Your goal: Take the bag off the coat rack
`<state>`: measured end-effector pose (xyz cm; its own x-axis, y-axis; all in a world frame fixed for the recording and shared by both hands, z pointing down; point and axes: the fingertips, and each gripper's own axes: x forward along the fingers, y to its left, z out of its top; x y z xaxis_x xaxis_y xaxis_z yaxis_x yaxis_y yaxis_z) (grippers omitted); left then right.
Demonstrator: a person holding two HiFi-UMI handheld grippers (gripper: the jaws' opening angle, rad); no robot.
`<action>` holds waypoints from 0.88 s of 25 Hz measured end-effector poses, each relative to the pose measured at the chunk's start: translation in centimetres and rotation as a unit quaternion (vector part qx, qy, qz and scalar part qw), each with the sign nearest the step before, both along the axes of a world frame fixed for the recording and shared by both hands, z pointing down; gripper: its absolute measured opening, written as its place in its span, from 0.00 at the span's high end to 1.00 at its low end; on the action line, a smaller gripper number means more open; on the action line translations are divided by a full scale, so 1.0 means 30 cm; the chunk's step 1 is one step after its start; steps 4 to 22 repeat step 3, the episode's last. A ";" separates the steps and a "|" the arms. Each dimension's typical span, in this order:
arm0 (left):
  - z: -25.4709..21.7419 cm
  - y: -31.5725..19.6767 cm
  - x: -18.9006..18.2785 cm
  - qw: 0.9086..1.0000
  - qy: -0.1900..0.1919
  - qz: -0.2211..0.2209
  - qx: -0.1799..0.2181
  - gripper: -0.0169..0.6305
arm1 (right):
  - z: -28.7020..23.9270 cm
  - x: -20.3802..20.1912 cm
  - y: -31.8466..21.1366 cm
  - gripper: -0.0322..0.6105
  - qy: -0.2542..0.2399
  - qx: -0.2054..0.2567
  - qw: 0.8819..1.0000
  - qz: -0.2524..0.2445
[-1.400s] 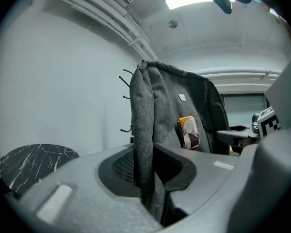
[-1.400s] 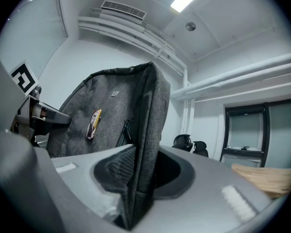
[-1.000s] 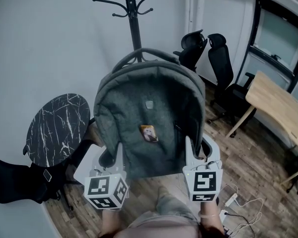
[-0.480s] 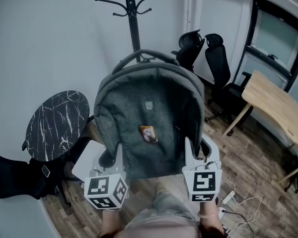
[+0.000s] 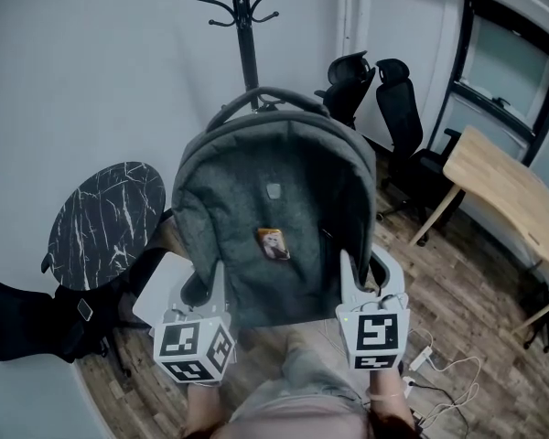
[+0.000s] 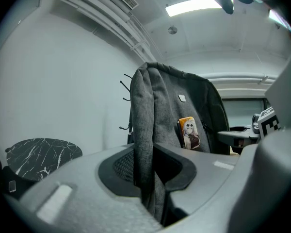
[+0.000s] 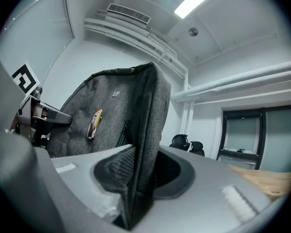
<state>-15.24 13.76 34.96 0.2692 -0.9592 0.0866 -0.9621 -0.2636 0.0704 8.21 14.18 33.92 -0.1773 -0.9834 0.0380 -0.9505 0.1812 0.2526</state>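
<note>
coat rack (image 5: pixel 247 35) and marble table (image 5: pixel 105 222) had slid slightly in view as we carried the bag (image 5: pixel 274 218) back, left gripper (image 5: pixel 207 286) and right gripper (image 5: pixel 366 277) each pinching a side edge, so it seemed already unhooked.

Room, interior, as viewed.
- Walls: plain pale grey wall (image 5: pixel 91 80); white vertical pipes (image 5: pixel 357 12) in the corner.
- Floor: brown wood-plank floor (image 5: pixel 480 332); a white power strip (image 5: pixel 422 359) with loose white cables lies on it.
- Furniture: round black marble-patterned table top (image 5: pixel 105 236) with white veins, beside the wall; two black high-backed office chairs (image 5: pixel 403 108) side by side; light wooden desk (image 5: pixel 508 199) on slanted legs, near the chairs.
- Window: dark-framed window (image 5: pixel 512 62) behind the desk.
- Ceiling: white, with a long strip light (image 6: pixel 191 6), lit; a slatted air vent (image 7: pixel 128 13); white pipes (image 7: pixel 242 81) running beneath it.
</note>
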 end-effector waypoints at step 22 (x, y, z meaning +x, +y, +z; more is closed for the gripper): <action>-0.008 0.000 0.001 1.000 0.001 0.000 0.003 0.86 | -0.009 -0.001 0.004 0.80 0.002 0.002 1.000 -0.002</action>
